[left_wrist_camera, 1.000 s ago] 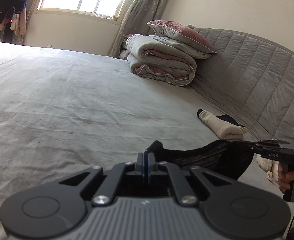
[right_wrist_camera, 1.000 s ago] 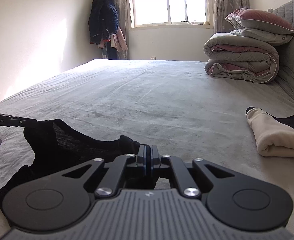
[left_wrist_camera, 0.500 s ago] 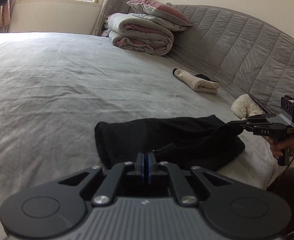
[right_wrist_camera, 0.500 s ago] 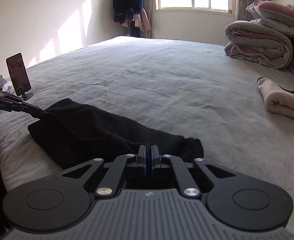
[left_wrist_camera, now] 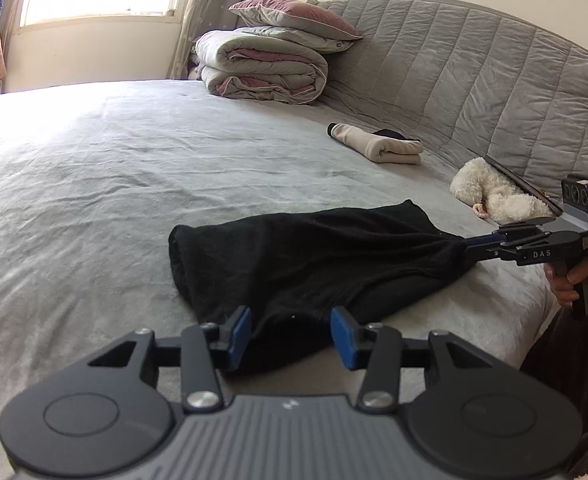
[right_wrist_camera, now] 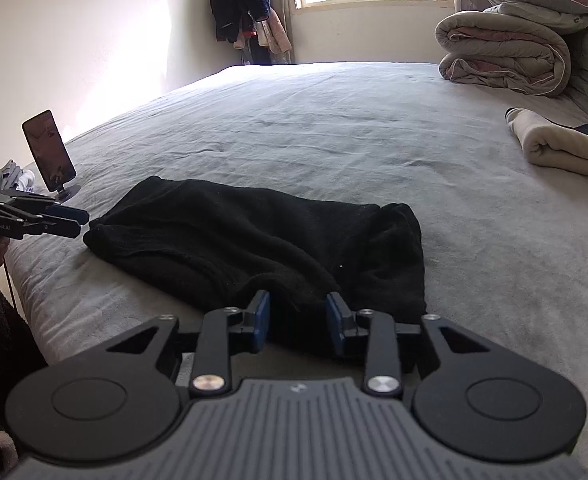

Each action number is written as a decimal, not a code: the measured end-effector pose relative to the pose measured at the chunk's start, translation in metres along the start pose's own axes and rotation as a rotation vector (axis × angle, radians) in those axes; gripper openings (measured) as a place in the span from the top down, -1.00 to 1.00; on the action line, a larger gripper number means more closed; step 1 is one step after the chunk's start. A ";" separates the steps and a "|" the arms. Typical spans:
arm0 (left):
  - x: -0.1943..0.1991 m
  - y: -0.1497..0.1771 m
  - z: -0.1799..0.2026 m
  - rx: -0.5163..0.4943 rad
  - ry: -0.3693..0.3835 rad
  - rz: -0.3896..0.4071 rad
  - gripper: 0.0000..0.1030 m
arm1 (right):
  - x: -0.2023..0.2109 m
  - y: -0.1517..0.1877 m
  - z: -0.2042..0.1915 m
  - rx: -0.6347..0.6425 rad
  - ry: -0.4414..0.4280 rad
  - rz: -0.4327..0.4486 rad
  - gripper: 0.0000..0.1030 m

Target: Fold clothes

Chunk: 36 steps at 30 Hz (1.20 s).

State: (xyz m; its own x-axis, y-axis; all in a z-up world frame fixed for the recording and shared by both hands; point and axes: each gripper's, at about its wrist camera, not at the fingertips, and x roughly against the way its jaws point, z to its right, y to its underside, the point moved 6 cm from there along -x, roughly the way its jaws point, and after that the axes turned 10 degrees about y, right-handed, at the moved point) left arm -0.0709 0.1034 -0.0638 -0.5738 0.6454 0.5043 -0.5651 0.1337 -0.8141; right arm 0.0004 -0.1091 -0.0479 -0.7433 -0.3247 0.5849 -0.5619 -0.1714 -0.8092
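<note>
A black garment [left_wrist_camera: 306, 256] is laid folded on the grey bed [left_wrist_camera: 94, 184], near its front edge. The left gripper [left_wrist_camera: 290, 332] is seen with its jaws opening, blue pads parted to either side of the cloth's near edge and not pressing it. The right gripper [right_wrist_camera: 298, 320] is likewise opening, the garment's fold lying between its pads; whether cloth brushes a pad cannot be told. A cream folded garment [left_wrist_camera: 378, 148] lies at two o'clock, well apart.
</note>
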 end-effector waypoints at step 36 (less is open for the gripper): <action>-0.054 -0.011 0.042 -0.134 0.049 -0.100 0.94 | -0.022 -0.004 -0.069 0.205 -0.079 0.043 0.95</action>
State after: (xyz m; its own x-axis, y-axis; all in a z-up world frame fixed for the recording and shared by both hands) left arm -0.0590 0.0359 -0.0700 -0.4870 0.6596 0.5726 -0.5320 0.2959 -0.7933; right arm -0.0063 -0.0370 -0.0539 -0.7293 -0.4064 0.5504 -0.4389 -0.3392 -0.8320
